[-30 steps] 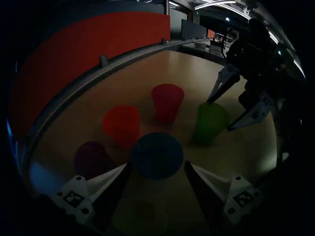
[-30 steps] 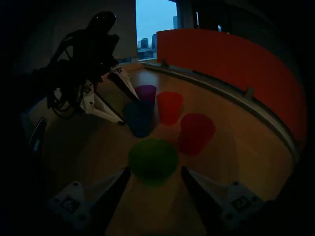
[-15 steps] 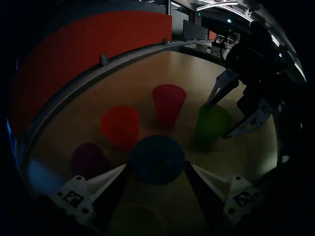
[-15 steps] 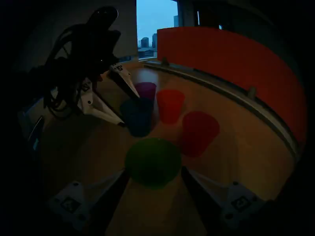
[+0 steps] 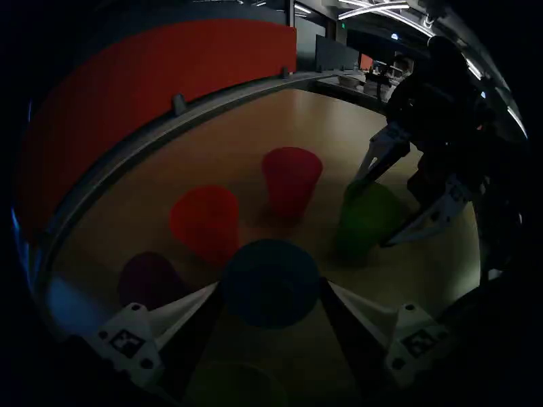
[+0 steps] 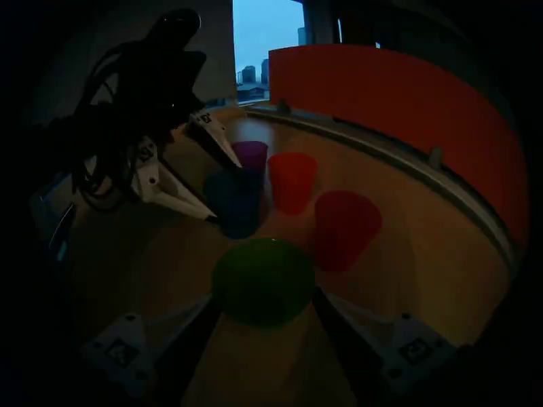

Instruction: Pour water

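**Two grippers, each astride a cup on a dim counter**

The room is dark. On the wooden counter (image 5: 285,122) five plastic cups stand upright in a loose cluster, backed by an orange partition (image 5: 156,74).

The left gripper (image 5: 270,287) has its fingers spread wide, with the blue cup (image 5: 271,281) between the tips. The cup's rim nearly fills the gap, and I cannot tell whether the fingers touch it.

The right gripper (image 6: 265,295) is spread just as wide around the green cup (image 6: 263,281), whose rim reaches close to both fingertips. Contact is again unclear.

In the left gripper view the green cup stands to the right of the blue one, between the other gripper's pale fingers. A crimson cup (image 5: 292,180) stands behind the two, and an orange-red cup (image 5: 203,220) is to its left. A purple cup (image 5: 149,281) sits just beside the left finger. A dim yellowish cup (image 5: 237,386) shows at the bottom edge.

In the right gripper view a window (image 6: 265,41) shows a dusky skyline.
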Demonstrator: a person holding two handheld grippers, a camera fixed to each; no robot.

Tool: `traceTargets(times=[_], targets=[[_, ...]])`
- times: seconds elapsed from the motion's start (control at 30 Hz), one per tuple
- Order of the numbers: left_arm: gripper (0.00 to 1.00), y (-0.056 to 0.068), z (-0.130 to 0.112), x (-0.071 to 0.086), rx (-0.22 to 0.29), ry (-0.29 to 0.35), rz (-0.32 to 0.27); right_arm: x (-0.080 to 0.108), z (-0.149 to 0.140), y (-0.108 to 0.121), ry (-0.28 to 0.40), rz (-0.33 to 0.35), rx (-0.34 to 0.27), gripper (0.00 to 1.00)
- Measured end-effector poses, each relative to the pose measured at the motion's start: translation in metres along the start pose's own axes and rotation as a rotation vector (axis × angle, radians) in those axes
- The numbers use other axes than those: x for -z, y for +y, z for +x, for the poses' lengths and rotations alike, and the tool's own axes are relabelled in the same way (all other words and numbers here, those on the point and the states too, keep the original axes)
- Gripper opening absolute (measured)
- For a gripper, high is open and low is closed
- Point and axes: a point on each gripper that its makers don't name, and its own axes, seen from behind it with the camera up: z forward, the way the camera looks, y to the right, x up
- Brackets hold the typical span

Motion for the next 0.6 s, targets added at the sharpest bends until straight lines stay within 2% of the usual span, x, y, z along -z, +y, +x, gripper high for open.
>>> traceTargets(times=[0.6], targets=[[0.9,0.0,-0.0002,0.0013,-0.013,0.007,0.015,-0.0001,0.0012,0.0,0.007,-0.006,-0.001,0.99]])
